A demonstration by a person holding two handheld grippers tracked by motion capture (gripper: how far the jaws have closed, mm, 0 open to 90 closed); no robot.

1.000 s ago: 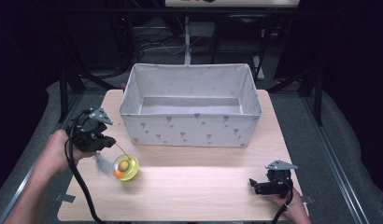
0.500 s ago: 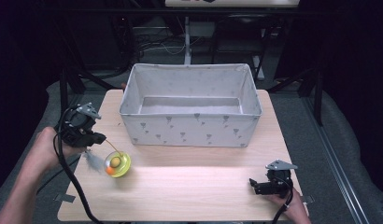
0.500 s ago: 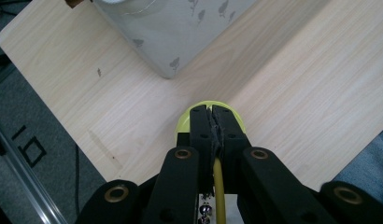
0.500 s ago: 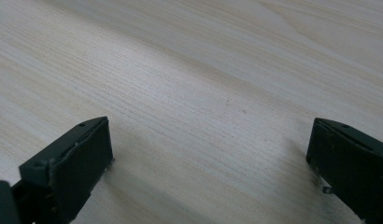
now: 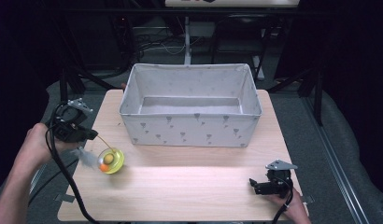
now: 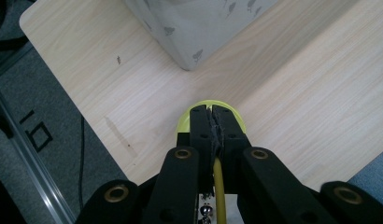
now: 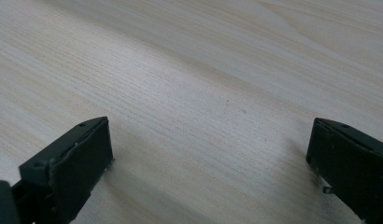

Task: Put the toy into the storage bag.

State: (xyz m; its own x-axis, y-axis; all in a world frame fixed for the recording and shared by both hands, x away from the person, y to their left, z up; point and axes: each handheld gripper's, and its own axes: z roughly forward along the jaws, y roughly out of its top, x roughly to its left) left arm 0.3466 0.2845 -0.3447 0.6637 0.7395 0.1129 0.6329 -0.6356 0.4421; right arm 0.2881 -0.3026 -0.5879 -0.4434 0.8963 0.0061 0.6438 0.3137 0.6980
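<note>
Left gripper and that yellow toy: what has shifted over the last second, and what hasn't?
The left gripper pulled back toward the table's left edge, jaws shut on the thin yellow wand. The yellow toy on that wand slid left across the table with it, its grey feather trailing. Unchanged: the fabric bin and the right gripper, resting open near the front right corner.

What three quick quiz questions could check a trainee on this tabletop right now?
1. True or false: the left tongs are shut on the yellow toy's wire.
2. The right tongs are: A open, B shut on a feather.
3. Fill in: the fabric bin holds ____.

Key: 1 true. 2 A; they rest low over bare table. 3 nothing.
</note>
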